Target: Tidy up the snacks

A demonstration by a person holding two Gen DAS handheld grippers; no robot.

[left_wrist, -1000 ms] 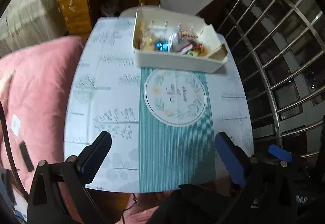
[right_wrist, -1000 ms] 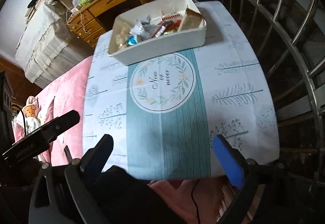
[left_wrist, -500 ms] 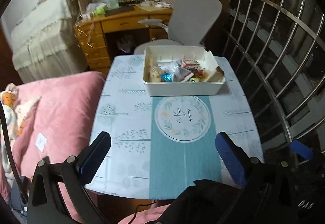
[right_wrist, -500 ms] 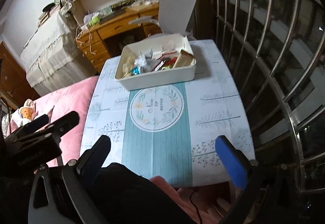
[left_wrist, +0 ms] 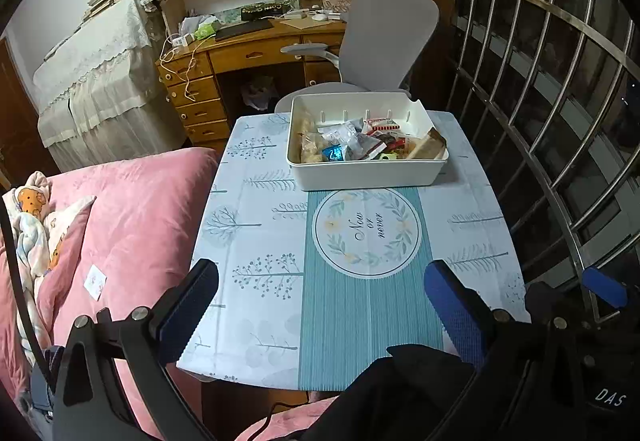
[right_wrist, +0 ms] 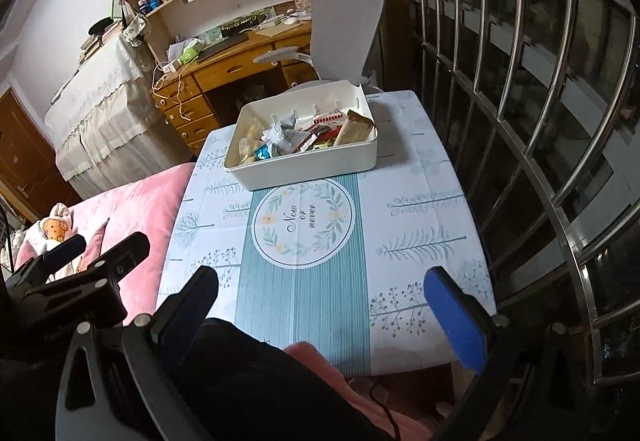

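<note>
A white bin [left_wrist: 366, 173] [right_wrist: 308, 167] stands at the far end of a small table [left_wrist: 256, 225] [right_wrist: 420, 217] with a tree-print cloth. Several wrapped snacks [left_wrist: 352, 145] [right_wrist: 296, 141] fill it, a brown packet [left_wrist: 430, 145] [right_wrist: 354, 129] leaning at its right end. My left gripper [left_wrist: 320, 305] hovers open above the table's near edge, nothing between its fingers. My right gripper [right_wrist: 320, 305] is likewise open and empty over the near edge. The left gripper's body [right_wrist: 80, 281] shows at the left of the right wrist view.
A pink bed [left_wrist: 132, 225] [right_wrist: 132, 201] adjoins the table on the left. Metal window bars [left_wrist: 560, 121] [right_wrist: 540, 101] run along the right. A grey office chair [left_wrist: 384, 41] [right_wrist: 344, 29] and a wooden desk [left_wrist: 256, 57] stand behind the table. A dark sleeve [right_wrist: 256, 381] lies below.
Both grippers have pulled back and risen away from the table; the bin looks smaller and farther, and more of the room shows. Both stay open and empty.
</note>
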